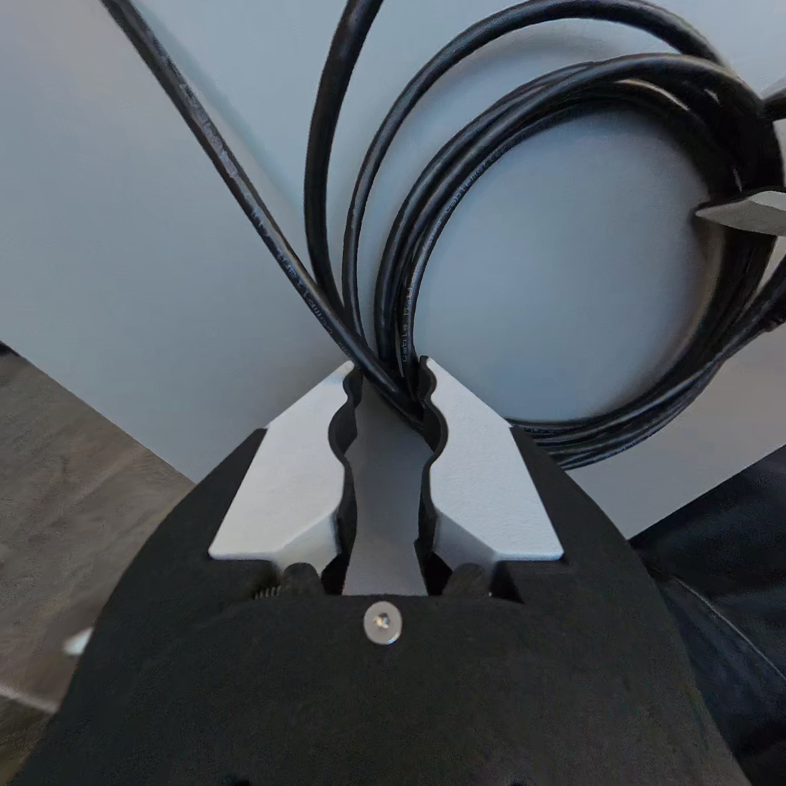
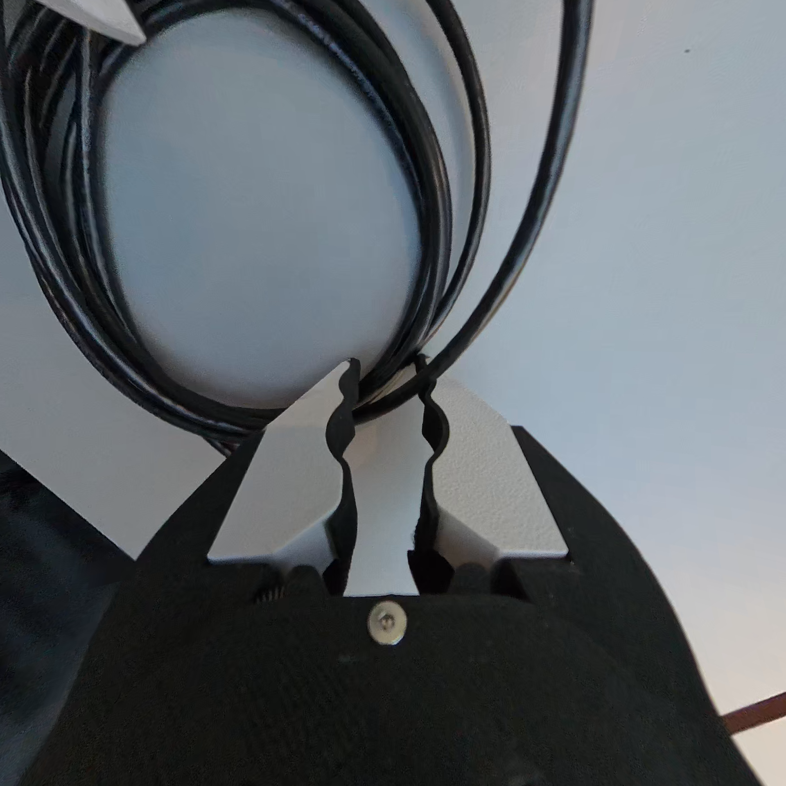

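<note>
Two claws grip one coiled black cable [image 1: 429, 212] above a white table [image 1: 127, 212]: left claw [image 1: 389, 385] and right claw [image 2: 387, 374] each pinch several strands, loops standing away; white jacket print too blurred to read.

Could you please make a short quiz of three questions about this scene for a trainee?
1. True or false: the left gripper is shut on the cable.
2. What does the right gripper hold? A) a cup B) the cable C) nothing
3. Fill in: the cable is wound into a ____ over the white table.

Key: 1 true; 2 B; 3 coil.
</note>
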The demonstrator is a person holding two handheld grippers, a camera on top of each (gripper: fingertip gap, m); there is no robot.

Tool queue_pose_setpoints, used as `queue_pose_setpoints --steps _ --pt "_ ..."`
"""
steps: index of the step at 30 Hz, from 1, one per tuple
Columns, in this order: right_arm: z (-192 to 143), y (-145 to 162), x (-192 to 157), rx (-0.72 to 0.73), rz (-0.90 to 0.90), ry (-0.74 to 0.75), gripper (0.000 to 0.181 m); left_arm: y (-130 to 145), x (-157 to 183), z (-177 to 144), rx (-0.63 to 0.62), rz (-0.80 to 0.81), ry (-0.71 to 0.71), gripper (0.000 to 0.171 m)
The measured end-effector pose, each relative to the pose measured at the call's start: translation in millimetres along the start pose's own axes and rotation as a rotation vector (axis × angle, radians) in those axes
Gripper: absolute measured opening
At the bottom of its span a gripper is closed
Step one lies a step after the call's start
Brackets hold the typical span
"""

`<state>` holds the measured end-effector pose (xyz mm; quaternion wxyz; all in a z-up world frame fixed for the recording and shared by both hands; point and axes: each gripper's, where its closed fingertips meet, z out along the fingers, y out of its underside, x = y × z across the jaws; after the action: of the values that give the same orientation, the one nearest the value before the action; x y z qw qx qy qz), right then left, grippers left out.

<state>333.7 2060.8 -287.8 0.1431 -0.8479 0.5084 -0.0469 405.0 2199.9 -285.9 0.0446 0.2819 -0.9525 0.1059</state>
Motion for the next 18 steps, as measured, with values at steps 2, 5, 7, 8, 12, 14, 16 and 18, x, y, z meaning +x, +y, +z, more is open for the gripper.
queue_pose_setpoints --steps 2,5,7,8,12,14,16,18 --pt "0.8 -4.0 6.8 -0.007 -0.033 -0.017 0.026 9.2 7.5 -1.4 0.049 -0.139 0.035 0.022" --pt "2.7 -13.2 16.0 -0.003 -0.091 -0.045 0.026 26.8 26.5 -2.4 0.077 -0.307 0.078 0.019" --pt "5.7 -24.9 23.7 -0.013 -0.148 -0.063 0.031 32.2 36.0 -2.3 0.143 -0.432 0.074 0.018" --pt "7.2 -31.1 26.8 -0.027 -0.161 -0.071 0.037 33.7 38.9 -2.4 0.195 -0.499 0.065 0.017" --pt "-0.4 -44.8 30.7 -0.090 -0.137 -0.092 0.055 39.3 45.7 -3.2 0.345 -0.732 0.065 0.015" --pt "-21.4 -52.5 38.3 -0.035 -0.121 -0.017 0.058 39.7 46.7 -3.2 0.345 -0.777 0.069 0.015" --pt "-59.6 -60.9 38.4 0.080 -0.070 0.067 0.067 39.1 47.5 -3.0 0.340 -0.790 0.075 0.015" --pt "-99.5 -68.8 9.5 0.236 0.017 0.037 0.061 36.1 50.1 -2.4 0.359 -0.803 0.106 0.014"
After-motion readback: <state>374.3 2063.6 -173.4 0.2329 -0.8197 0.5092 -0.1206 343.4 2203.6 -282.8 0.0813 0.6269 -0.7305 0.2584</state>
